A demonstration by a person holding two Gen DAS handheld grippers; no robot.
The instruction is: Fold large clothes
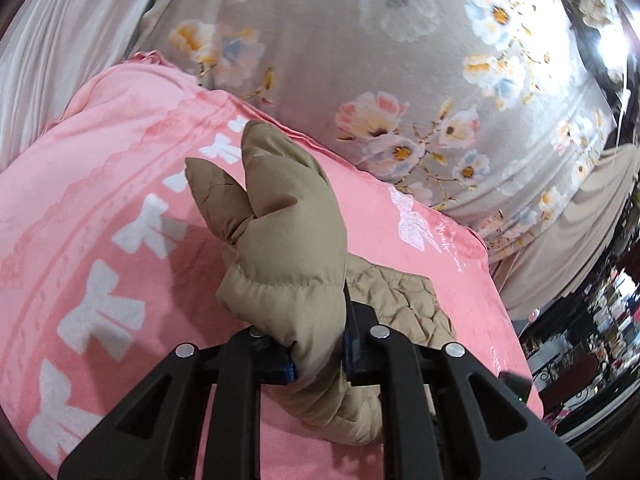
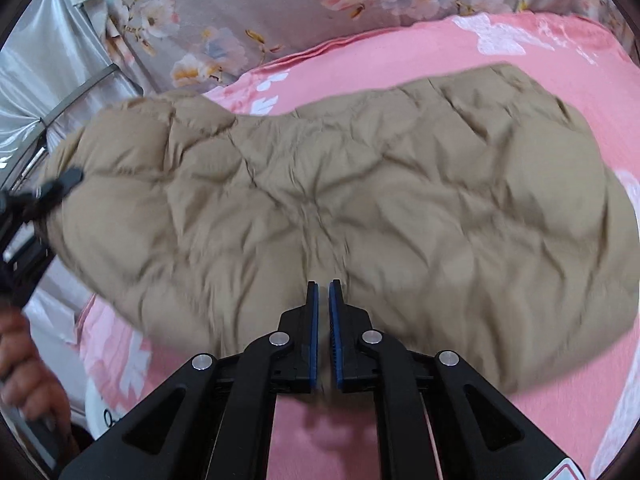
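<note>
A tan quilted puffer jacket (image 2: 360,200) lies spread on a pink blanket (image 2: 400,52) with white bow prints. In the left wrist view my left gripper (image 1: 316,344) is shut on a bunched edge of the jacket (image 1: 280,240), which sticks up between the fingers. The left gripper also shows at the left edge of the right wrist view (image 2: 60,184), at the jacket's left end. My right gripper (image 2: 324,286) has its jaws nearly together with a thin gap, at the jacket's near edge; no cloth shows between the pads.
The pink blanket (image 1: 100,200) lies on a grey floral bedsheet (image 1: 360,60). Pale curtains (image 1: 60,40) hang at the left. A dark cluttered area (image 1: 592,340) lies past the bed's right side. A hand (image 2: 28,380) holds the left gripper.
</note>
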